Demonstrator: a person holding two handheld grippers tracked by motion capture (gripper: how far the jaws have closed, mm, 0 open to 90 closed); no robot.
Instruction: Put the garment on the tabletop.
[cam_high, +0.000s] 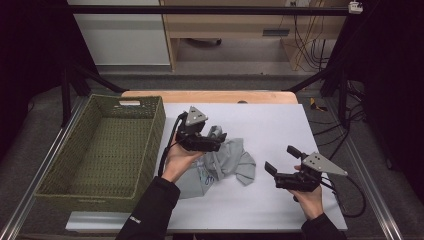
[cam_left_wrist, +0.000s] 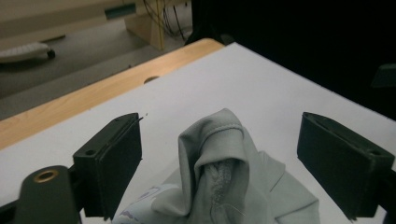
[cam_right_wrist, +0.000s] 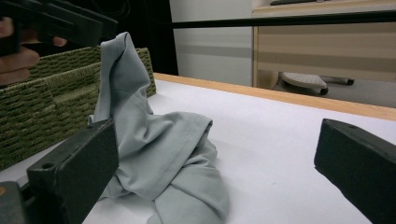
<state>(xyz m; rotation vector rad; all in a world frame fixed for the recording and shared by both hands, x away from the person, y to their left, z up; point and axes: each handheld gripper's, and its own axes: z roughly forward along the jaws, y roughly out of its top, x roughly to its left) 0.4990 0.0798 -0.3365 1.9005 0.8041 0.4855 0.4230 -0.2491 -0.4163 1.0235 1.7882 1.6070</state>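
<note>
High view: a white table surface (cam_high: 280, 125) was shown with a wooden strip along its far edge. A green woven basket (cam_high: 102, 150) stood against the left edge of the surface, its handle slot on the far wall. A crumpled grey garment (cam_high: 227, 162) lay near the middle of the surface, towards the near edge, just beside the basket's right wall, with a printed patch visible on the part nearest the person.

The left gripper (cam_high: 212, 142) was held in the left hand (cam_high: 180, 160) directly over the garment, its grey three-cornered plate uppermost and its cable looped towards the basket. In the left gripper view the two black jaws were seen spread wide, with a raised peak of the garment (cam_left_wrist: 219, 168) standing between them; whether the cloth touched either jaw or was caught elsewhere on the gripper could not be told.

The right gripper (cam_high: 281, 160) was held in the right hand (cam_high: 309, 197) near the right near corner of the surface, well apart from the garment, its jaws pointing left towards it. In the right gripper view its jaws were spread wide with nothing between them; beyond them the garment (cam_right_wrist: 154, 144) was seen drawn up into a tall fold, with the left gripper (cam_right_wrist: 60, 21) at the top of the fold and the basket (cam_right_wrist: 42, 98) behind.
</note>
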